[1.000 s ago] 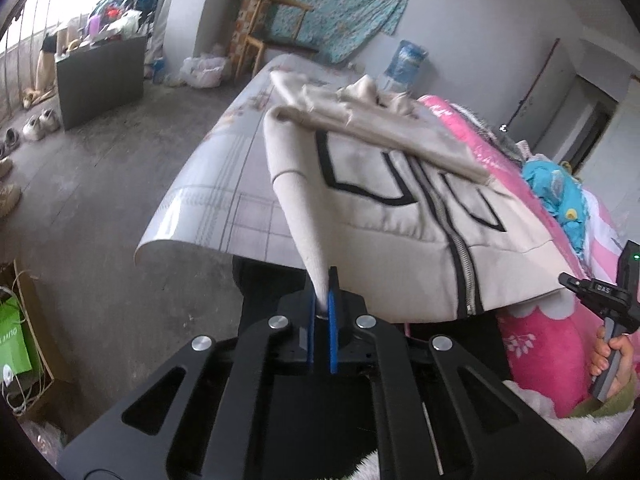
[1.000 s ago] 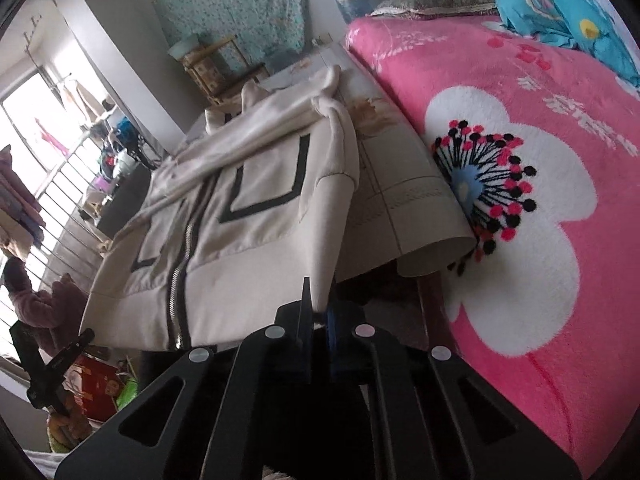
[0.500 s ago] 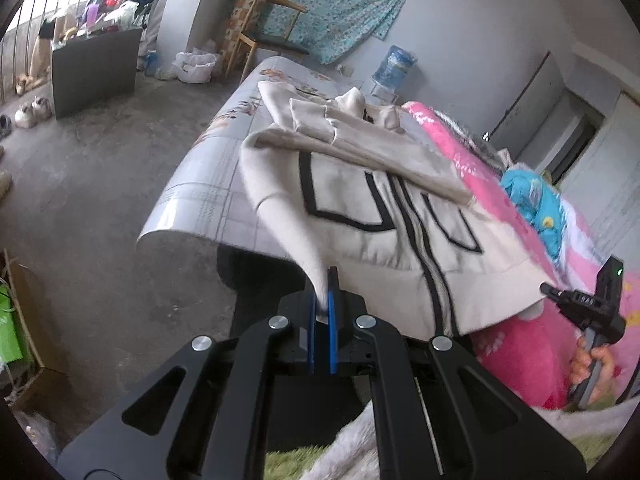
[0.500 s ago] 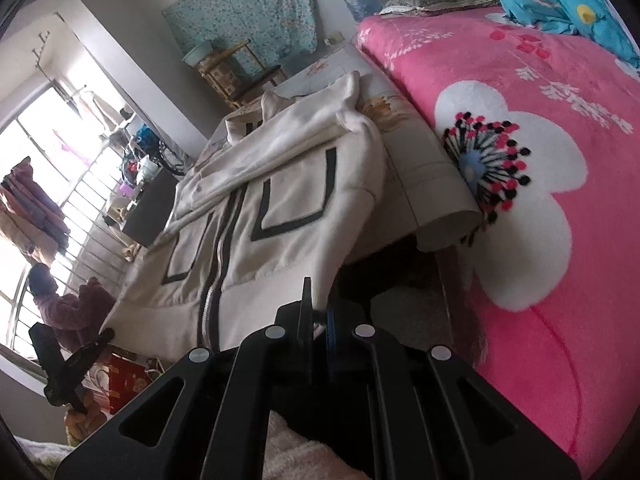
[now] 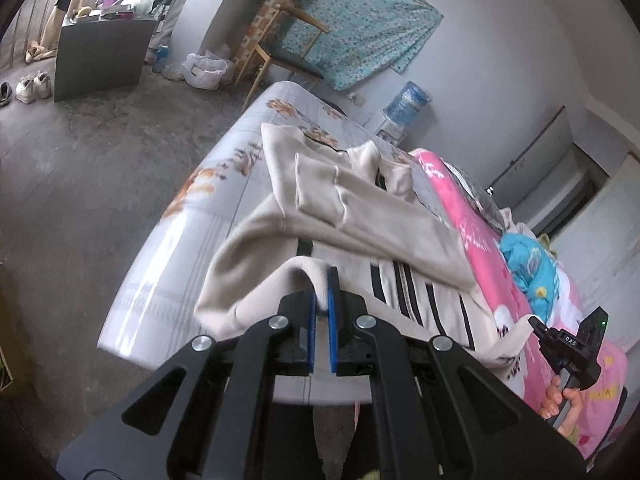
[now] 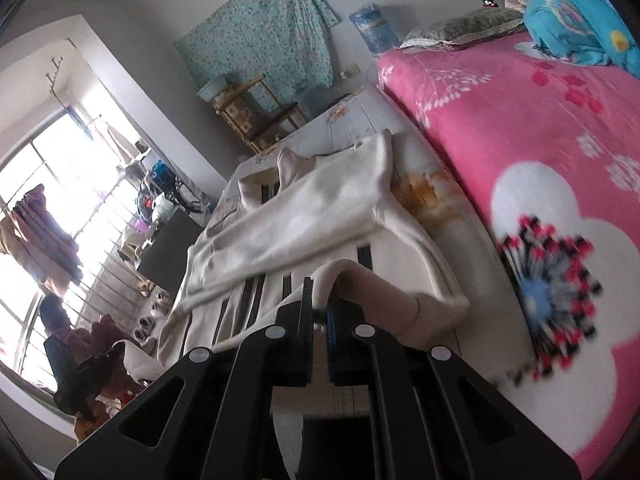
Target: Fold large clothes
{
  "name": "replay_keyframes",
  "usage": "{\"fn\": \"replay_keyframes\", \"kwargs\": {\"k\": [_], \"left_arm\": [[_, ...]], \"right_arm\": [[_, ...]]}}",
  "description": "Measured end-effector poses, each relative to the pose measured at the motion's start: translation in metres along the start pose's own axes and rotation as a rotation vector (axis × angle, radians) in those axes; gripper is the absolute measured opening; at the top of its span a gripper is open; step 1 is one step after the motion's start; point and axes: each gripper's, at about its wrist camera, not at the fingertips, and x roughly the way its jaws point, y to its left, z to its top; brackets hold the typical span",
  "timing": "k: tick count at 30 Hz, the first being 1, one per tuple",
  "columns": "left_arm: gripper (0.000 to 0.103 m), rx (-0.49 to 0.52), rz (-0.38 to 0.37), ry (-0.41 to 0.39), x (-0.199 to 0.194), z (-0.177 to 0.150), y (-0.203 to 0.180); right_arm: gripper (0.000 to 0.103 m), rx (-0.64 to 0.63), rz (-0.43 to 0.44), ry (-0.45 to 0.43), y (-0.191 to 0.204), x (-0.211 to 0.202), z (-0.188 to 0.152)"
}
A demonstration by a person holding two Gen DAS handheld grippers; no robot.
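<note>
A cream zip jacket with black stripes lies on a pale floral table cover, its sleeves folded across the chest. My left gripper is shut on the jacket's bottom hem at one corner, lifted so the cloth curls over the body. In the right wrist view the same jacket spreads ahead, and my right gripper is shut on the other hem corner, also raised. The right gripper and the hand holding it show at the right edge of the left wrist view.
A pink flowered blanket covers the bed beside the table, with a blue bundle on it. A wooden chair, a water bottle, a dark cabinet and shoes stand on the concrete floor. A window with hanging clothes lies left.
Both grippers have risen and moved forward over the table with the hem, so the jacket's lower part now curls up over its body instead of hanging off the table's near edge.
</note>
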Motion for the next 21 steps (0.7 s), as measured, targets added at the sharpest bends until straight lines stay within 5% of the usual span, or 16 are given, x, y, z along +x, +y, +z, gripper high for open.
{"fn": "replay_keyframes", "kwargs": {"k": [11,13,15,18,21], "left_arm": [[0.01,-0.038,0.091,0.013,0.074,0.033,0.026],[0.018,-0.043,0.118,0.037,0.085,0.033,0.032],[0.049,-0.05,0.16,0.033,0.084,0.031,0.035],[0.056,-0.02,0.16,0.003,0.069,0.031,0.035],[0.059,0.044,0.218,0.012,0.056,0.023,0.032]], "right_arm": [[0.008,0.047,-0.002,0.03,-0.022,0.087,0.043],[0.018,0.056,-0.036,0.072,-0.03,0.106,0.043],[0.037,0.056,-0.076,0.094,-0.034,0.11,0.04],[0.061,0.007,-0.074,0.067,-0.031,0.096,0.036],[0.066,-0.075,-0.13,0.033,-0.027,0.074,0.031]]}}
